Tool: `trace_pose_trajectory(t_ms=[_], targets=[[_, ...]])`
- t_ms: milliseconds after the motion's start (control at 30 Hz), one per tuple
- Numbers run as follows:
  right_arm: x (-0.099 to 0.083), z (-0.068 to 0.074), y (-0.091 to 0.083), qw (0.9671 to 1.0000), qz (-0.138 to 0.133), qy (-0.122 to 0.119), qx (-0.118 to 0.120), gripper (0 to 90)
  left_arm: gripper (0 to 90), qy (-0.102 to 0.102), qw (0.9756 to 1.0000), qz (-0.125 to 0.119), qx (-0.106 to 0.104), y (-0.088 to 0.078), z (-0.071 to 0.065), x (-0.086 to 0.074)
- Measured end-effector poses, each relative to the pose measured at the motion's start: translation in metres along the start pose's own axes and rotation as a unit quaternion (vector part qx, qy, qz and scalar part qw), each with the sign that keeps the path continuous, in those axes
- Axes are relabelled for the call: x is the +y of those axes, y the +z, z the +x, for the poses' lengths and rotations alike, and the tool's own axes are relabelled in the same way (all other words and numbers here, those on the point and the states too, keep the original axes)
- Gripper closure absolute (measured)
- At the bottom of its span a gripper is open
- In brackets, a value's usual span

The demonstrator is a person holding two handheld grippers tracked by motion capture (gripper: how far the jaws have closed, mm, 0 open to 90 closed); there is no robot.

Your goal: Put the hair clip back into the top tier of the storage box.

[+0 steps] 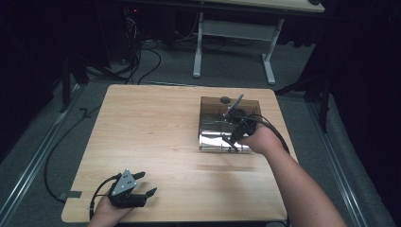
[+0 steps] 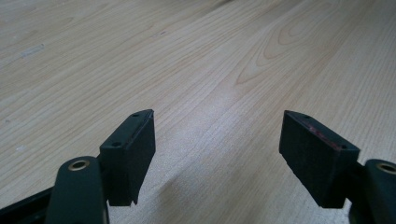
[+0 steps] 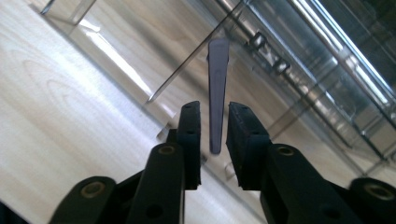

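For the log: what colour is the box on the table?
Clear, smoke-tinted plastic box; shows best in the high view.

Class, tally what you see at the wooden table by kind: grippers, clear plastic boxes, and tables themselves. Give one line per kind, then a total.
Grippers: 2 (left gripper, right gripper)
Clear plastic box: 1
Wooden table: 1
Total: 4

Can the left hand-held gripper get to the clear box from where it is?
Probably yes. The left hand-held gripper sits open at the table's near left, far from the clear box, with bare wood between; the right hand-held gripper already crowds its near edge.
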State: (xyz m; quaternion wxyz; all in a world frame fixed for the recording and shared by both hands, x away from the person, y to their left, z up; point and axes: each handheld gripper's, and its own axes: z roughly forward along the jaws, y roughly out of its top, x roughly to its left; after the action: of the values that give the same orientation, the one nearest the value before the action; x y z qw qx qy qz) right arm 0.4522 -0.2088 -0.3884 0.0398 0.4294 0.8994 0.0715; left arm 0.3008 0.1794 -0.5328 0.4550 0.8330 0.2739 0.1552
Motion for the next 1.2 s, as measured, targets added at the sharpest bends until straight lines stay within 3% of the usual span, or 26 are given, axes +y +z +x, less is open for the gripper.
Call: trace_pose_trajectory(t_ms=[400, 833, 1200], targets=[[-0.022, 0.012, -0.013, 0.9999, 0.004, 0.000, 0.010, 84.2, 27.5, -0.002, 1.0000, 0.000, 0.002, 0.000, 0.000, 0.000], [-0.046, 0.016, 0.011, 0.9994, 0.000, 0.007, 0.033, 83.5, 27.5, 0.000, 1.0000, 0.000, 0.003, 0.000, -0.001, 0.000], [-0.063, 0.014, 0.035, 0.9989, -0.015, 0.024, 0.039, 75.5, 27.4, -0.001, 1.0000, -0.003, 0.004, 0.000, -0.001, 0.000]])
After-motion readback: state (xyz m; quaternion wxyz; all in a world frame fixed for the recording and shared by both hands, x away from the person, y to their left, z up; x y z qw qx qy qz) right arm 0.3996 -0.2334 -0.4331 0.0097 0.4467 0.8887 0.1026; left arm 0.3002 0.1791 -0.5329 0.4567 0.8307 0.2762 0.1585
